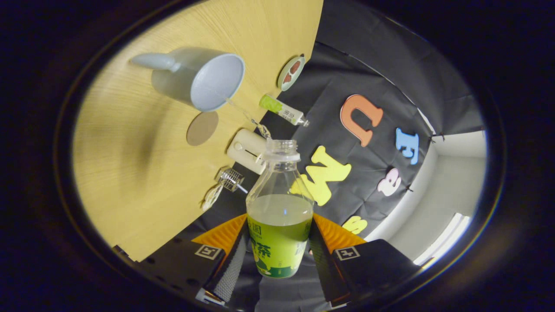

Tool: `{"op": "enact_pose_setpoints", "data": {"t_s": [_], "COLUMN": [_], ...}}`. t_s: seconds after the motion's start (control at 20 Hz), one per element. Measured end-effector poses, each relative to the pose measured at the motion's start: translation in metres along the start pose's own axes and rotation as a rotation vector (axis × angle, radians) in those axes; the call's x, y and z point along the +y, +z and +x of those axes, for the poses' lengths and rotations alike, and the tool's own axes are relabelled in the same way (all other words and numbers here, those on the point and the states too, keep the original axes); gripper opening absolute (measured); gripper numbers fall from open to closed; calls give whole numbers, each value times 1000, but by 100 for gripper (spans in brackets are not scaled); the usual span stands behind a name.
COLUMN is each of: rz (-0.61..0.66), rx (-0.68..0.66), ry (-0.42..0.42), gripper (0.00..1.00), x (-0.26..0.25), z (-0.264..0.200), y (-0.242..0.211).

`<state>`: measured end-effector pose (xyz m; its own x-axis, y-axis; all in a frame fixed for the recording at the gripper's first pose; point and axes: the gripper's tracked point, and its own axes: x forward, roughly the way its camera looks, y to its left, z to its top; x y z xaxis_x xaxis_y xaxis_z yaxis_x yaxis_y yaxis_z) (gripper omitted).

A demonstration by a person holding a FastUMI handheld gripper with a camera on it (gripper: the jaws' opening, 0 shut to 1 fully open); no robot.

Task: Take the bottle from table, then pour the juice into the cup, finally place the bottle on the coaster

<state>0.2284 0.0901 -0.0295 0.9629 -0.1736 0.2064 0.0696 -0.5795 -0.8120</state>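
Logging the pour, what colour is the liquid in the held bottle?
Green, seen in the gripper view inside the clear plastic bottle clamped between the fingers.

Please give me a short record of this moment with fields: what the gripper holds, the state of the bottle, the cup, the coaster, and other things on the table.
gripper: shut on the bottle, one finger on each side
bottle: uncapped, tilted toward the cup, green juice inside, thin stream leaving its mouth
cup: pale grey, with handle, standing on the wooden table, stream reaches its opening
coaster: round, brown, bare, beside the cup
other things: white box, small tube, small round dish, near the table's far edge
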Motion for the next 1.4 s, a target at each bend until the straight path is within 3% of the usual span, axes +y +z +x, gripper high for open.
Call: {"op": "enact_pose_setpoints", "data": {"t_s": [1.4], "rz": [-131], "rx": [27], "ry": [-186], "gripper": [80], "x": [-57], "z": [2], "y": [-2]}}
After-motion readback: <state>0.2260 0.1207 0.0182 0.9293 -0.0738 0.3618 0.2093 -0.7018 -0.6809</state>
